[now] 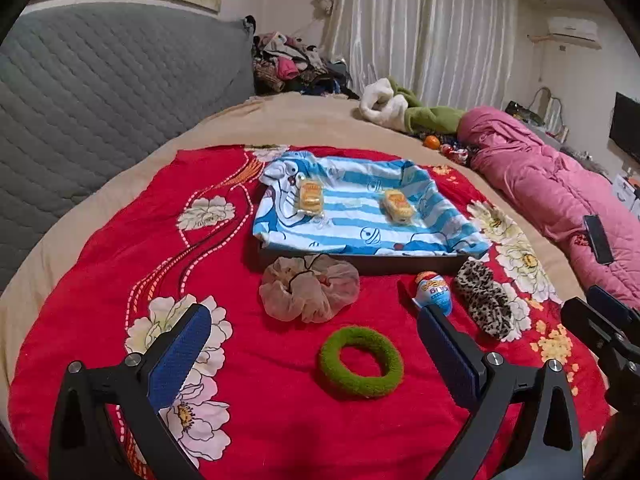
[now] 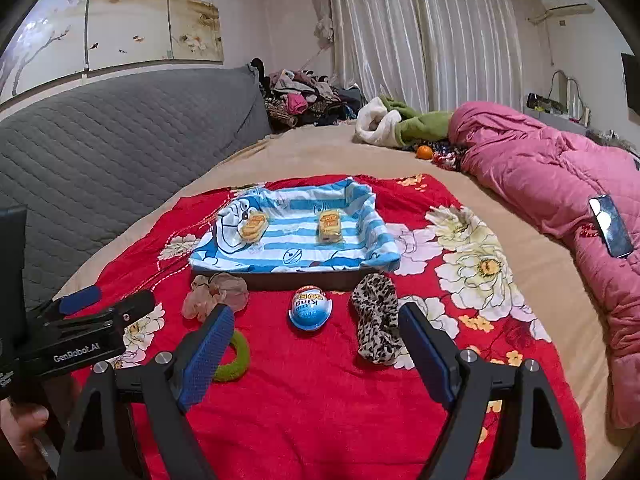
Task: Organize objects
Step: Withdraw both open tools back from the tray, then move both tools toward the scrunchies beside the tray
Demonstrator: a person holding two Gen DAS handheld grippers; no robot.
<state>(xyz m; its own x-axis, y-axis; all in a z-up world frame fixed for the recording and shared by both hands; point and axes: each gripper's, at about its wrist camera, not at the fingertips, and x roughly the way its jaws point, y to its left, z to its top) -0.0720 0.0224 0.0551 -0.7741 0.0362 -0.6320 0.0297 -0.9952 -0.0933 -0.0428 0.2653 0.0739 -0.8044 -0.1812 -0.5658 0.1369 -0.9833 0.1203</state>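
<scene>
Fuzzy green ring (image 1: 361,362) lies between the spread left hand-held gripper (image 1: 316,356); right hand-held gripper (image 2: 316,344) also spread.

The blanket (image 1: 280,420) is red with large cream-white flowers and dotted white swirls. The cloth (image 1: 360,216) lining the tray is striped blue and white with cartoon-cat drawings. Two snack packs (image 1: 311,196) on it are yellow-orange. One scrunchie (image 1: 309,292) is sheer pinkish beige, another scrunchie (image 1: 485,300) is leopard-spotted, and the ring (image 1: 360,362) is fuzzy green. The egg (image 2: 310,307) is blue and white with an orange tip. The quilt (image 2: 560,184) is pink; the headboard (image 1: 100,100) is quilted grey.
</scene>
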